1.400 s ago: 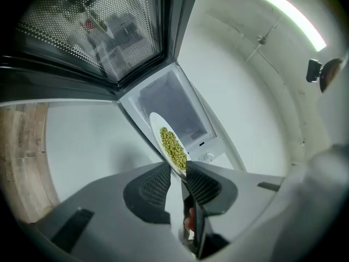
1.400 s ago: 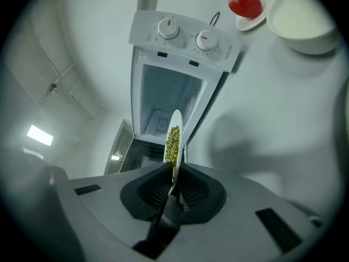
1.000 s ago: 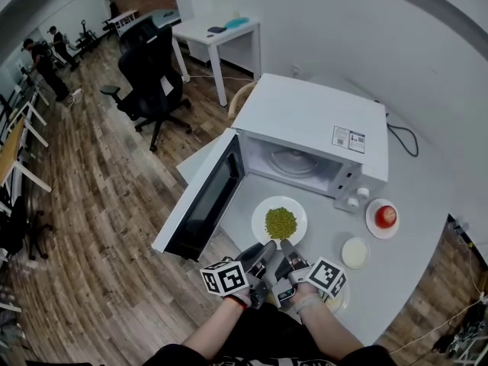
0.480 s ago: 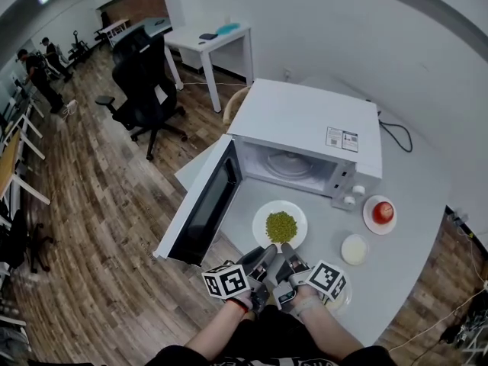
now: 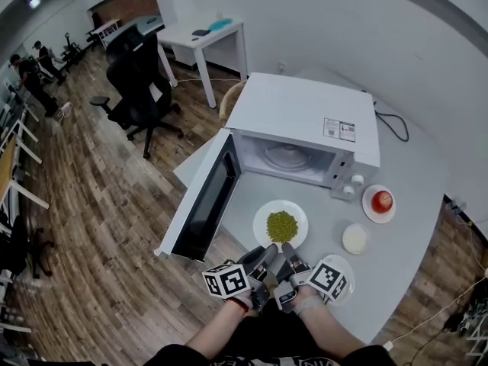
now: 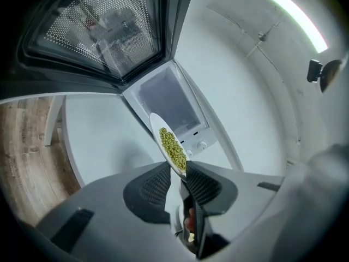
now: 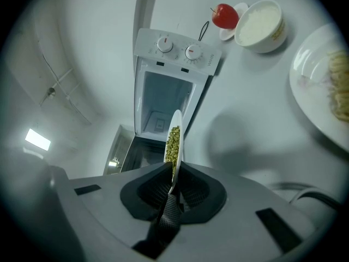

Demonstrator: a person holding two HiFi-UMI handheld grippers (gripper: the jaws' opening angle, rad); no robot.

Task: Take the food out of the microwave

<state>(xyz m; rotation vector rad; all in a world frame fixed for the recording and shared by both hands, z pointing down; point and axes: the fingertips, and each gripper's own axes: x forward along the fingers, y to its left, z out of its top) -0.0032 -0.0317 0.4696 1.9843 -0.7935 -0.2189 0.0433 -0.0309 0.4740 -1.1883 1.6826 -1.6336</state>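
- Heaping in a low green mound, peas [image 5: 281,226] fill the round white plate [image 5: 262,218], just outside the open microwave [image 5: 305,117].
- Left claw [image 5: 264,256] and right claw [image 5: 289,253] each clamp its thin near rim.
- Smooth pale bench [image 5: 412,227] also carries a bowl [image 5: 355,239] of white stuff and a red tomato [image 5: 382,200] on a saucer [image 5: 369,209].

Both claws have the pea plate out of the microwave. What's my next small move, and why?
Probably ease the plate of peas down onto the table, then open up: left claw and right claw both pinch its near rim, and it is clear of the microwave.
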